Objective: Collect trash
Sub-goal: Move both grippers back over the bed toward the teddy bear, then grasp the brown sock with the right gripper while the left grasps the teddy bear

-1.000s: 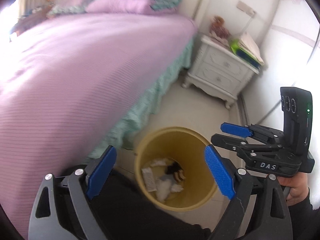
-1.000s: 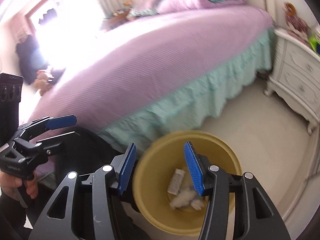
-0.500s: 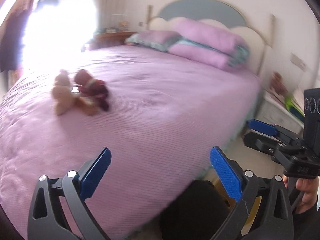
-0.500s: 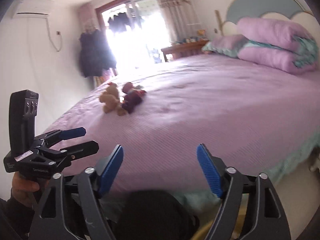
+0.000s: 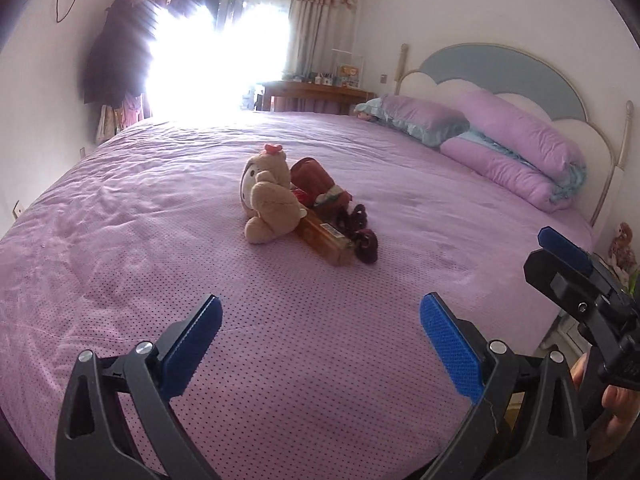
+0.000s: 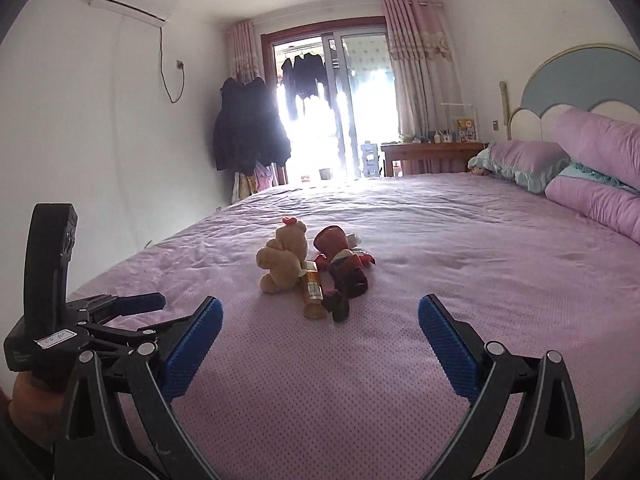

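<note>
Lying near the middle of the purple bedspread (image 6: 460,280), the amber, box-shaped plastic bottle (image 6: 312,292) is wedged between a beige plush bear (image 6: 282,258) and a dark red stuffed doll (image 6: 340,268), touching both. It looks light, rigid and smooth, likely slippery; its near end, clear of the toys, seems the best hold. Both left gripper (image 5: 320,344) and right gripper (image 6: 320,344) hover spread wide, empty.

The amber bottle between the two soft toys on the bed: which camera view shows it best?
The left wrist view. There the amber bottle lies side-on, showing its length and a label, beside the beige bear and the dark red toy. In the right wrist view the amber bottle points toward the camera, foreshortened, partly hidden between the toys.
</note>
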Motion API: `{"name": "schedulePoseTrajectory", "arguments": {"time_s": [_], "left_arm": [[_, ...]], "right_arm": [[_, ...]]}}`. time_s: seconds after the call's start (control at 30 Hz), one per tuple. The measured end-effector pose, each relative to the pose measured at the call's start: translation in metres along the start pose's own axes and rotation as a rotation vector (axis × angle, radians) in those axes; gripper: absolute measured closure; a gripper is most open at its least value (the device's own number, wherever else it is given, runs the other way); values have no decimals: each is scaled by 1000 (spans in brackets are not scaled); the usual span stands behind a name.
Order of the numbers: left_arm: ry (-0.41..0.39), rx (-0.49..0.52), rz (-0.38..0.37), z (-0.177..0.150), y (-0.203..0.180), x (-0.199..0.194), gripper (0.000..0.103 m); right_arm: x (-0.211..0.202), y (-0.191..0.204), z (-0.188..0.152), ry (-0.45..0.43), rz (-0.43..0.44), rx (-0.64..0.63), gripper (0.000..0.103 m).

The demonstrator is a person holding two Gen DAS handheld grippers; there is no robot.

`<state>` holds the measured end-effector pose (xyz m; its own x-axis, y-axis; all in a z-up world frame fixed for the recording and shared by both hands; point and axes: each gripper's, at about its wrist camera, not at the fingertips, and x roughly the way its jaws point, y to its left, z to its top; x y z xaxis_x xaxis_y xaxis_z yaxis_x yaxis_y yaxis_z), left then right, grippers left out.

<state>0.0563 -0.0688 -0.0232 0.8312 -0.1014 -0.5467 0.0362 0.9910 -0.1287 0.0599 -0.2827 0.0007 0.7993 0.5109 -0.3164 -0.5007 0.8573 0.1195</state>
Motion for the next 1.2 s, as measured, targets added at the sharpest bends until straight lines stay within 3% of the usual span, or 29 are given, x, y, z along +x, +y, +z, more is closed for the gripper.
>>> {"name": "schedulePoseTrajectory", "arguments": {"time_s": [0.47,0.73,0.97,1.03,1.2], "left_arm": [[26,-52,36,8,30,48,4],[56,-79,19,11,43,78,4],[54,-81,19,17,49,91,4],[57,-82,17,18,49,93,4],[55,-73,15,19,48,95,4]], "right_arm": [[85,-6,-1,145,37,74,11],[135,-25,0,216,9,103,44],[178,-37,3,272,-33,107,51],[190,-41,2,309,-21,123,67],[210,-47,-6,406,-47,144,66]]}}
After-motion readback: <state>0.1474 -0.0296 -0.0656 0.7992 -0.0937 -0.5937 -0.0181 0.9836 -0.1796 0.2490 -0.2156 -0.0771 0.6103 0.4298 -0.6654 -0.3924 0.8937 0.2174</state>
